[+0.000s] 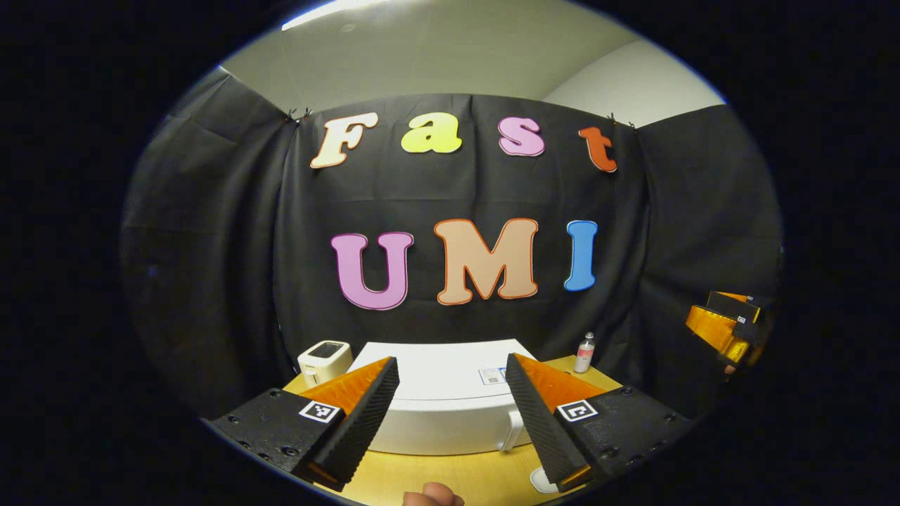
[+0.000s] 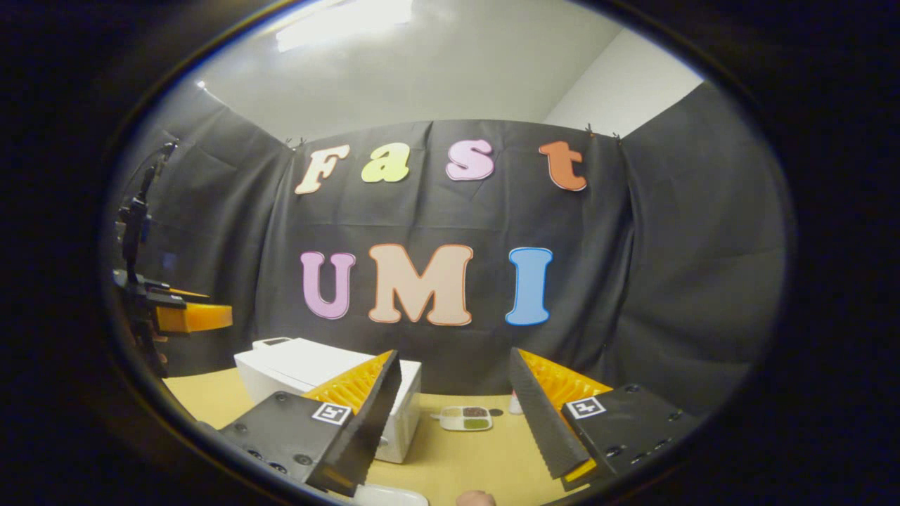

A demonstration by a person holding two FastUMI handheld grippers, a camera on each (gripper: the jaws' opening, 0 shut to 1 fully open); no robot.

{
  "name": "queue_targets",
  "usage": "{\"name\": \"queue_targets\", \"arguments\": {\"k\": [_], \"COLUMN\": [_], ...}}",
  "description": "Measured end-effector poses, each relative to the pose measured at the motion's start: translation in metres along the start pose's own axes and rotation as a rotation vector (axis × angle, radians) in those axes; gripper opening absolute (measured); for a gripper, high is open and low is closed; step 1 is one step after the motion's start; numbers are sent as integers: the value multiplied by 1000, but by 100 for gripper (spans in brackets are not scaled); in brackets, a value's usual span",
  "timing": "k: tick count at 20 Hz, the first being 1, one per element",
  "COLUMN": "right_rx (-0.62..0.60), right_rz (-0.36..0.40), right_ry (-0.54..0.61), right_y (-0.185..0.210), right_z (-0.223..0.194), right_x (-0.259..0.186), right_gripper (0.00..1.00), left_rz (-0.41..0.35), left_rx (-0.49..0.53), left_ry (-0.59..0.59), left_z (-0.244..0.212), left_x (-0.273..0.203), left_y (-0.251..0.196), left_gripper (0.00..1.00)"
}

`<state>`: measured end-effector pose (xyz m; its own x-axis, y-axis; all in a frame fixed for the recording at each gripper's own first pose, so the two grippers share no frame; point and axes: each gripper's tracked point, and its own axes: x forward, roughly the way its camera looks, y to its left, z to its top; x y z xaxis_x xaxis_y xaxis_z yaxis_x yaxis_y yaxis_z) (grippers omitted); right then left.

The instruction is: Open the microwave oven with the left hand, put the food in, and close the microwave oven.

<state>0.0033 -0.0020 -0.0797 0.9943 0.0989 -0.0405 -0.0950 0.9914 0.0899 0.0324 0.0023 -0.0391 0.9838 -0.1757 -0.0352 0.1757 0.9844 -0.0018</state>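
The white microwave (image 1: 436, 422) stands on the wooden table straight ahead of my left gripper (image 1: 451, 362), its door shut and its handle (image 1: 512, 430) at the front right. My left gripper hovers above and short of it, open, holding nothing. In the right gripper view the microwave (image 2: 295, 369) stands at the left, and a small white food tray (image 2: 465, 417) with dark and green portions lies on the table to its right. My right gripper (image 2: 453, 353) is open and held high, well short of the tray. The left gripper (image 2: 179, 315) shows far left; the right gripper (image 1: 728, 327) shows far right.
A small white appliance (image 1: 325, 360) stands left of the microwave, and a small bottle (image 1: 585, 351) stands behind it at the right. A white object (image 2: 390, 495) lies at the table's near edge. A fingertip (image 1: 432, 497) shows at the bottom. Black cloth walls enclose the table.
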Motion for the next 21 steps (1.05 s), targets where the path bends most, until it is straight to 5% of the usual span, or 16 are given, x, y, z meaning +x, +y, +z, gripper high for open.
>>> {"name": "queue_targets", "arguments": {"k": [2, 7, 8, 21], "right_rx": [0, -45, -49, -60], "right_rz": [1, 6, 8, -2], "right_ry": [1, 10, 9, 8], "right_y": [3, 12, 13, 22], "right_z": [0, -3, -3, -10], "right_x": [-4, -11, -12, -7], "right_gripper": [94, 94, 86, 86], "left_rz": [-5, -54, -62, -69], "left_rx": [29, 7, 7, 32], "left_ry": [-40, -59, -59, -61], "left_z": [11, 17, 18, 18], "left_x": [-9, -16, -15, -11], "left_y": [-1, -18, -20, -14], "left_gripper": [96, 96, 95, 94]}}
